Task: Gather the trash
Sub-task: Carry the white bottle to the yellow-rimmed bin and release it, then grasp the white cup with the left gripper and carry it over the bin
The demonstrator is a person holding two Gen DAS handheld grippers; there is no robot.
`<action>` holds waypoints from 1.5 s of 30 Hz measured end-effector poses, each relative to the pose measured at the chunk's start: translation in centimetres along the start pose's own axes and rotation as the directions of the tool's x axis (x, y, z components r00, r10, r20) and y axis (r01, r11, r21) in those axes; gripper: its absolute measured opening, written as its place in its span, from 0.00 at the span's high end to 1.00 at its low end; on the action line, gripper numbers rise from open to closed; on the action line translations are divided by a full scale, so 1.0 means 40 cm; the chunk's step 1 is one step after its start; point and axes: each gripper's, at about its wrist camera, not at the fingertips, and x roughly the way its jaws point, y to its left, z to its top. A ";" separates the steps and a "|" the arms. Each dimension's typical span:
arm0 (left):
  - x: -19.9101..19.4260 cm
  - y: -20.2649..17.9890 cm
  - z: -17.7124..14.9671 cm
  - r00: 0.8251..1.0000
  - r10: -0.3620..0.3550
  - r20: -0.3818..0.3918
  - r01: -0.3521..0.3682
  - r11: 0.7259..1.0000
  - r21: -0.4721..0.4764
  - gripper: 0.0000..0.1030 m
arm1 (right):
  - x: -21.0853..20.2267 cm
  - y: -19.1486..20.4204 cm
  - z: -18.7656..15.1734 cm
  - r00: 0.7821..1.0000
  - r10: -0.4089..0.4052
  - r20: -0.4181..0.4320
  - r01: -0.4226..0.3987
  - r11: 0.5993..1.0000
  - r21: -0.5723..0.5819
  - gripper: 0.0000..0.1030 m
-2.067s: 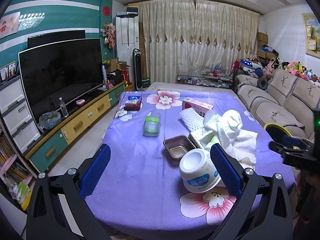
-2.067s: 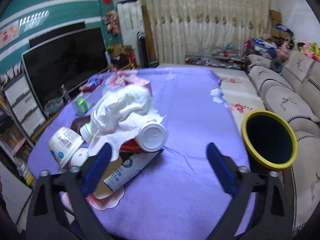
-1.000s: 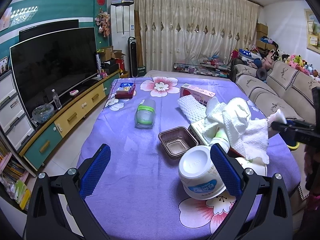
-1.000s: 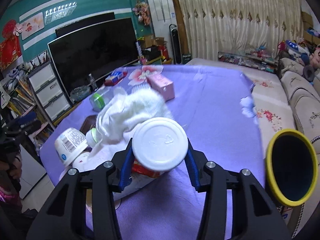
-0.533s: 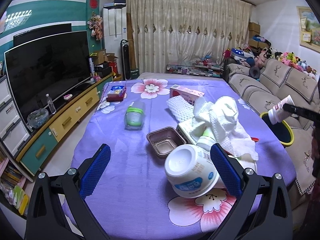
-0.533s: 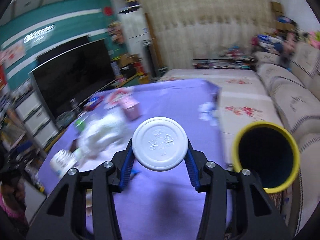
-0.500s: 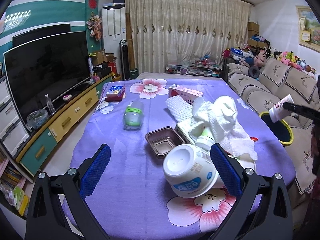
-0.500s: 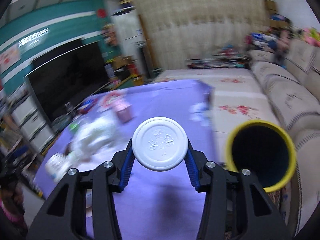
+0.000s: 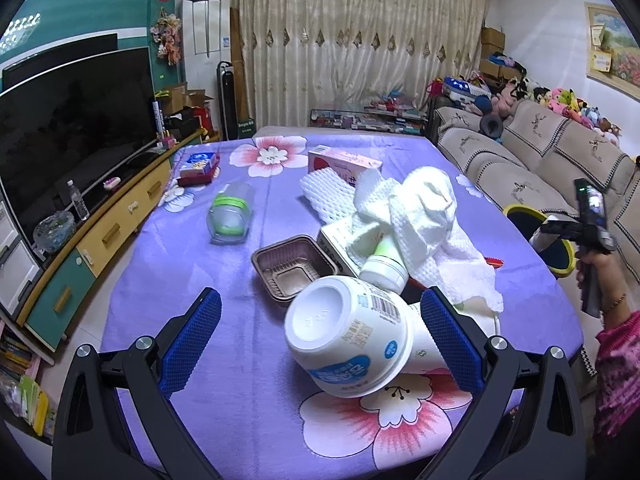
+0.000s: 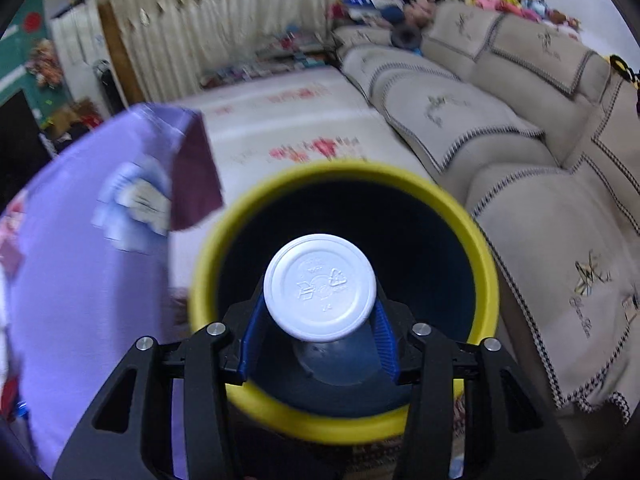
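Over the yellow-rimmed bin (image 10: 344, 420) beside the table (image 9: 248, 380), the right gripper (image 10: 318, 332) pinches a white bottle (image 10: 320, 286) between its blue pads, the bottle's flat end facing the camera and framed by the bin's dark mouth. The left gripper (image 9: 318, 336) hangs over the table with jaws spread and nothing held, a tipped white tub (image 9: 348, 340) lying between its fingers. The risk now, I judge, is a poor release: the view is blurred, so a bottle let go off-centre could clip the rim and bounce onto the sofa (image 10: 520, 168) or the floor. The cloth (image 9: 420, 220) pile waits.
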 end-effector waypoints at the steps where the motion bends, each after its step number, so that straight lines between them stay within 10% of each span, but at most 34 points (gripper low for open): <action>1: 0.006 -0.004 0.000 1.000 -0.004 -0.005 0.004 1.000 0.004 0.05 | 0.025 -0.004 0.001 1.000 -0.009 -0.019 0.009 1.000 0.004 0.56; 18: 0.074 -0.025 -0.023 0.992 -0.088 -0.089 0.092 0.995 0.040 0.05 | -0.009 0.006 -0.036 1.000 0.005 -0.004 -0.005 1.000 -0.001 0.49; 40: 0.216 0.066 -0.017 0.934 -0.317 -0.164 0.296 0.945 -0.141 0.05 | -0.109 0.071 -0.074 0.992 0.121 0.020 -0.119 0.991 -0.054 0.43; 45: 0.227 0.077 -0.016 0.911 -0.382 -0.158 0.352 0.917 -0.189 0.19 | -0.117 0.080 -0.081 0.991 0.136 0.016 -0.135 0.989 -0.060 0.43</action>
